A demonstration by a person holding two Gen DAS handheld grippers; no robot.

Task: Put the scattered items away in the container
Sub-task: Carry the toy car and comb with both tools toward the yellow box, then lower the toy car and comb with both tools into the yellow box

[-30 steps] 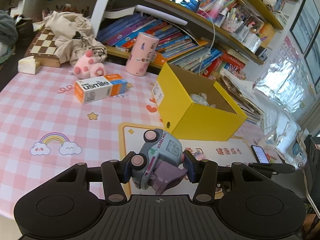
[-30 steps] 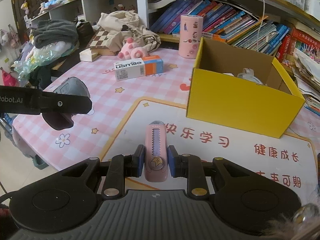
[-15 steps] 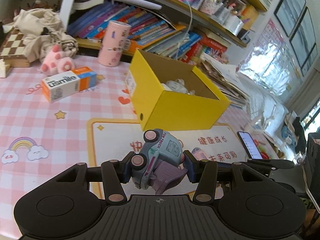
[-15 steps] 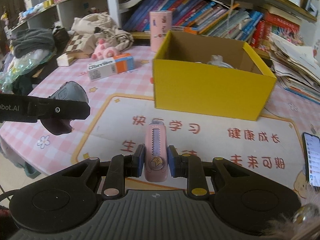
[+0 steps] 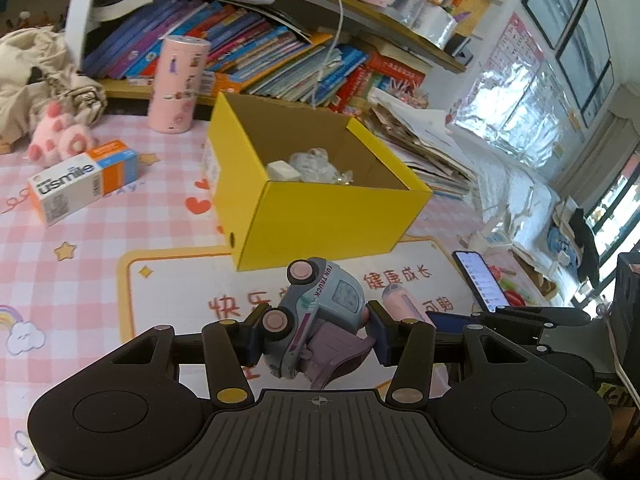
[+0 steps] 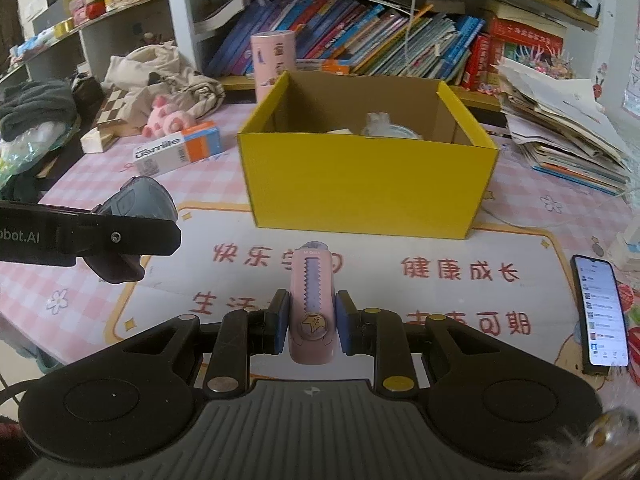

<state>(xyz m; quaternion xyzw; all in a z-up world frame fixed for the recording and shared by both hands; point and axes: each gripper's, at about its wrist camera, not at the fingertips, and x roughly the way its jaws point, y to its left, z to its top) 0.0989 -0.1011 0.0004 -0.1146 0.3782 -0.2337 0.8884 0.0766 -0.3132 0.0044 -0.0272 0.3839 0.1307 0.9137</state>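
Partway through, by our reading. The yellow box (image 5: 320, 208), centre of the left wrist view, already holds a few pale items at its bottom. On the table at left the usmile carton (image 5: 82, 182) and pink plush (image 5: 56, 140) lie outside it.

Left gripper (image 5: 314, 338): jaws clenched on the toy truck (image 5: 316, 316), low centre of the frame, short of the box.

Right gripper (image 6: 311, 324): jaws narrow, clamped on the pink utility knife (image 6: 311, 304), also short of the box.
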